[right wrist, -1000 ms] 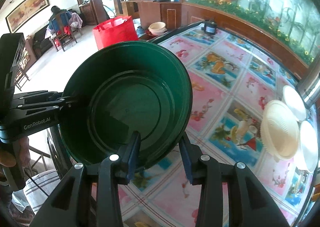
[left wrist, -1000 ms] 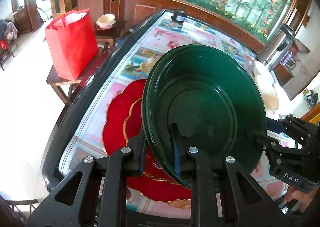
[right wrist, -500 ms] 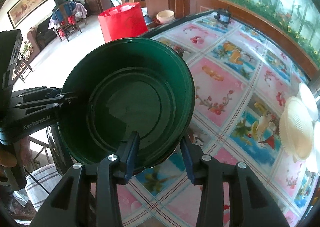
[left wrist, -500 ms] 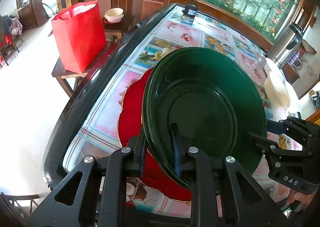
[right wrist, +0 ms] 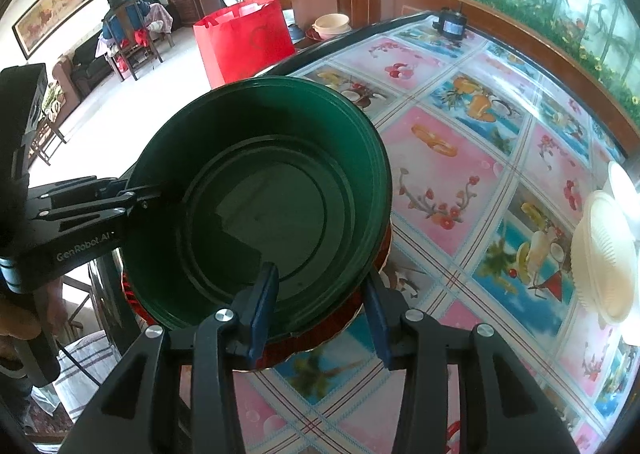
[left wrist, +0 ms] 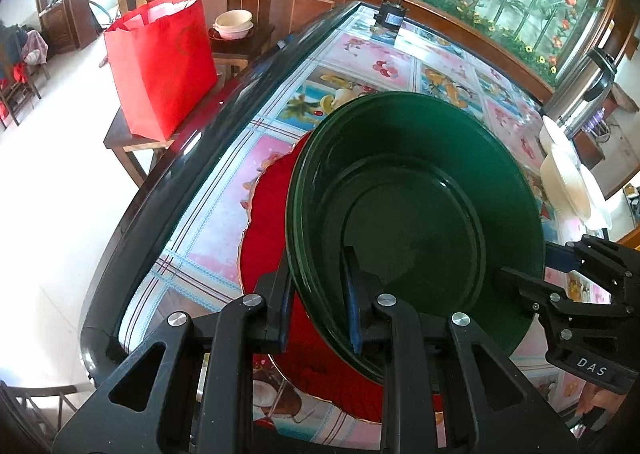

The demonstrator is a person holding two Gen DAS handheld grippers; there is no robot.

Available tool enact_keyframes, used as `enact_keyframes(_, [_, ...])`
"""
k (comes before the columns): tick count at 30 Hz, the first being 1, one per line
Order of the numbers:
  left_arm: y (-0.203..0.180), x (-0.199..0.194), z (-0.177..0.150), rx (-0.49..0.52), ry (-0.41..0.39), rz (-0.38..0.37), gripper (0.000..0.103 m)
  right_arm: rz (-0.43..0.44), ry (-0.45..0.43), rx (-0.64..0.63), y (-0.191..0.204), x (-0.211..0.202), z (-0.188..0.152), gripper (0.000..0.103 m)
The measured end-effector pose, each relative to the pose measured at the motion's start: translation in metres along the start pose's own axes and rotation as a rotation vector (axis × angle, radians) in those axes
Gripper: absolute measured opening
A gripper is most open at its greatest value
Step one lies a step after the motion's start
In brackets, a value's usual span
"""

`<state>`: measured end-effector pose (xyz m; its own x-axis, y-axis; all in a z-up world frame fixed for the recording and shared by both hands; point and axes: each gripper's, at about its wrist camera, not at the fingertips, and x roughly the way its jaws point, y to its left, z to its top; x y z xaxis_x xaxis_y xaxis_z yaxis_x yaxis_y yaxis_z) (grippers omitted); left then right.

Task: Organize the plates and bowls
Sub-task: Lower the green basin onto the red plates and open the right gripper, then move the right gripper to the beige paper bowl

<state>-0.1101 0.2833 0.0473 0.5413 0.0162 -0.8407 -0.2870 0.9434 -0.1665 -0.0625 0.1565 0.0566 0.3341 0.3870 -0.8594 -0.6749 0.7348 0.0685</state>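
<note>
Bowl (left wrist: 416, 214) status: dark green, carried between both hand-held grippers above the near left corner of the surface (left wrist: 360, 54), directly over a red plate (left wrist: 268, 222) with a gilt scalloped edge.

Left hand-held gripper (left wrist: 318, 308): clamped on the bowl's near rim, one finger inside the wall and one outside. The bowl tilts slightly in this view.

Right hand-held gripper (right wrist: 318, 304): straddles the opposite rim, one blue pad inside the bowl and the other outside. A gap shows at the outer pad, so the jaws stand apart and are not pressing the wall.

Other items: white bowls (right wrist: 604, 254) sit well apart at the right edge. A red bag (left wrist: 160, 62) stands on a side table off the far left edge.

Step in hand, by judgement: setting the bowl down on the red plate. Whether its base already touches the plate cannot be told.

Recommendations:
- Centre the bowl over the plate before lowering, as the plate lies close to the surface edge.
- Level the rim so the base lands flat, not on one side.
- Keep the left clamp firm until the base is seated, since it alone bears the load.
- Draw each hand-held gripper off along the rim line, without dragging the bowl.
</note>
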Motion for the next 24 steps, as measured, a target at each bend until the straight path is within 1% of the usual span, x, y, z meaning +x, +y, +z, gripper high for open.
enact_keyframes(3, [0.000, 0.000, -0.001, 0.004, -0.002, 0.001, 0.021, 0.011, -0.001, 0.006, 0.000, 0.000, 0.000, 0.045])
enact_keyframes(4, [0.000, 0.000, -0.001, 0.005, -0.003, 0.002, 0.021, 0.021, -0.001, 0.010, 0.000, -0.001, 0.001, 0.049])
enact_keyframes(5, [-0.001, 0.000, -0.001, 0.001, -0.001, -0.001, 0.021, 0.038, -0.001, 0.019, -0.001, -0.001, 0.000, 0.055])
enact_keyframes(7, [-0.001, 0.000, -0.001, -0.006, 0.001, -0.007, 0.021, 0.053, -0.001, 0.027, 0.000, -0.002, -0.001, 0.060])
enact_keyframes(11, [-0.001, -0.003, -0.001, 0.003, -0.019, -0.001, 0.023, 0.053, -0.002, 0.032, 0.000, -0.004, -0.003, 0.062])
enact_keyframes(14, [-0.002, -0.006, -0.003, 0.017, -0.031, 0.013, 0.031, 0.056, -0.008, 0.048, -0.003, -0.006, -0.005, 0.065])
enact_keyframes(16, [-0.002, -0.010, -0.004, 0.020, -0.052, 0.017, 0.045, 0.062, -0.013, 0.054, -0.003, -0.008, -0.006, 0.066])
enact_keyframes(17, [-0.002, -0.015, -0.005, 0.021, -0.073, 0.024, 0.049, 0.067, -0.018, 0.057, -0.003, -0.010, -0.007, 0.067])
enact_keyframes(19, [-0.002, -0.023, -0.005, 0.022, -0.108, 0.037, 0.061, 0.070, -0.025, 0.066, -0.005, -0.014, -0.010, 0.070])
enact_keyframes(21, [-0.004, -0.033, -0.005, 0.031, -0.150, 0.054, 0.064, 0.070, -0.036, 0.074, -0.007, -0.019, -0.012, 0.071])
enact_keyframes(24, [-0.012, -0.042, -0.004, 0.060, -0.184, 0.071, 0.064, 0.069, -0.047, 0.091, -0.011, -0.024, -0.015, 0.072])
